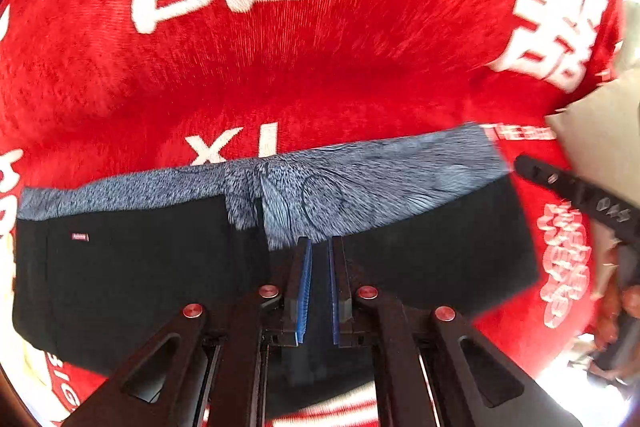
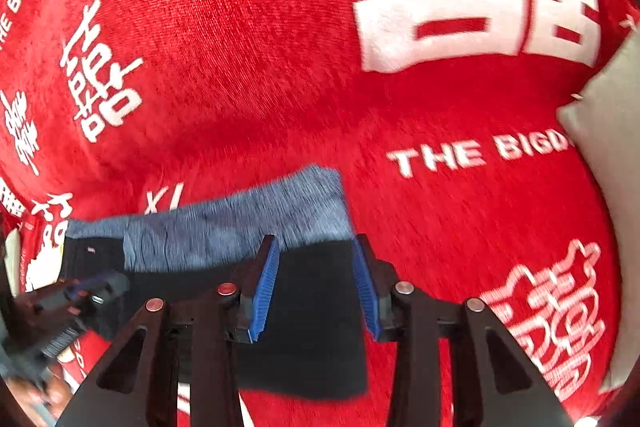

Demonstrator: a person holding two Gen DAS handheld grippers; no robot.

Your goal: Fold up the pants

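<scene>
The pants (image 1: 120,267) are black with a fuzzy grey lining (image 1: 360,183) showing along the far edge. They lie folded into a wide band on a red blanket (image 1: 320,59). My left gripper (image 1: 319,247) hovers over the middle of the pants, its blue pads nearly together with a narrow gap, and I cannot tell whether cloth is between them. My right gripper (image 2: 316,247) is open over the pants' right end (image 2: 312,307), one pad (image 2: 266,287) on each side of the black cloth. The right gripper also shows in the left wrist view (image 1: 576,191).
The red blanket (image 2: 240,67) with white characters and "THE BIGDAY" lettering covers the whole surface. A beige pillow (image 2: 612,155) lies at the right edge, also seen in the left wrist view (image 1: 600,147). The left gripper shows in the right wrist view (image 2: 80,291).
</scene>
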